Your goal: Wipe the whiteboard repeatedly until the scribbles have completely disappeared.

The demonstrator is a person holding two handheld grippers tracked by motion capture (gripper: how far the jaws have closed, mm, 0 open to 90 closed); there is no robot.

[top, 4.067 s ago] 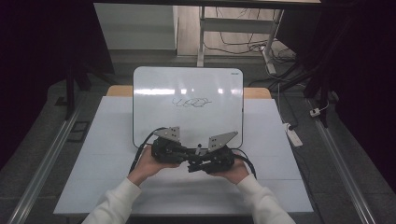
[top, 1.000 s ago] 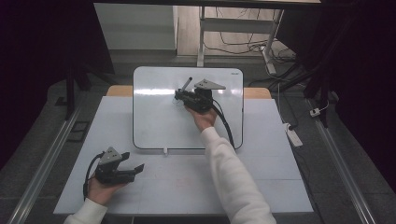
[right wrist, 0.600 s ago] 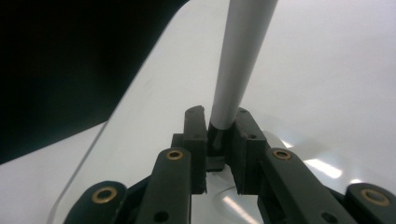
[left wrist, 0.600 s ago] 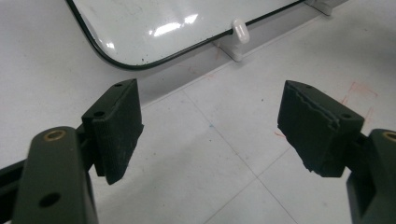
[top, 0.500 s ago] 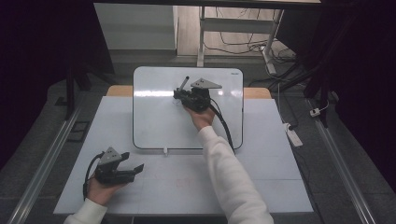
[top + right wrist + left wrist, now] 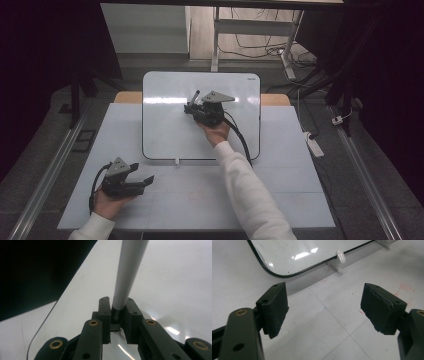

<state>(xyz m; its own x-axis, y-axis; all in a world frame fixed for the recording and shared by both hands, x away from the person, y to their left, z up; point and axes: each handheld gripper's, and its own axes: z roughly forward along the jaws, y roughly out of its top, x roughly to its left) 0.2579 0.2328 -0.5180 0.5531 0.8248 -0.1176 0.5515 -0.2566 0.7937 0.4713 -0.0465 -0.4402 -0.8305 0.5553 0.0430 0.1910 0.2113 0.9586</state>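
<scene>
A whiteboard (image 6: 170, 125) with a dark rim lies on the white table (image 6: 280, 190). Above its upper middle my right gripper (image 6: 190, 106) is shut on a grey-white marker (image 6: 195, 96) that sticks out up and to the left. In the right gripper view the marker (image 6: 130, 265) rises from between the pads of that gripper (image 6: 117, 303) over the glossy board (image 6: 175, 290). My left gripper (image 6: 145, 180) rests low at the table's front left, open and holding nothing. The left gripper view has its jaws (image 6: 324, 312) wide apart before the whiteboard's near corner (image 6: 287, 255).
A small white clip (image 6: 176, 161) sits at the whiteboard's front edge, also in the left gripper view (image 6: 340, 256). A power strip (image 6: 314, 145) lies on the floor to the right. Metal rails (image 6: 50, 170) run along both sides of the table.
At first both hands held the grippers together near the table's front. Now the right one is over the board with the marker, the left at the front left. Over the last second, hardly any motion.
</scene>
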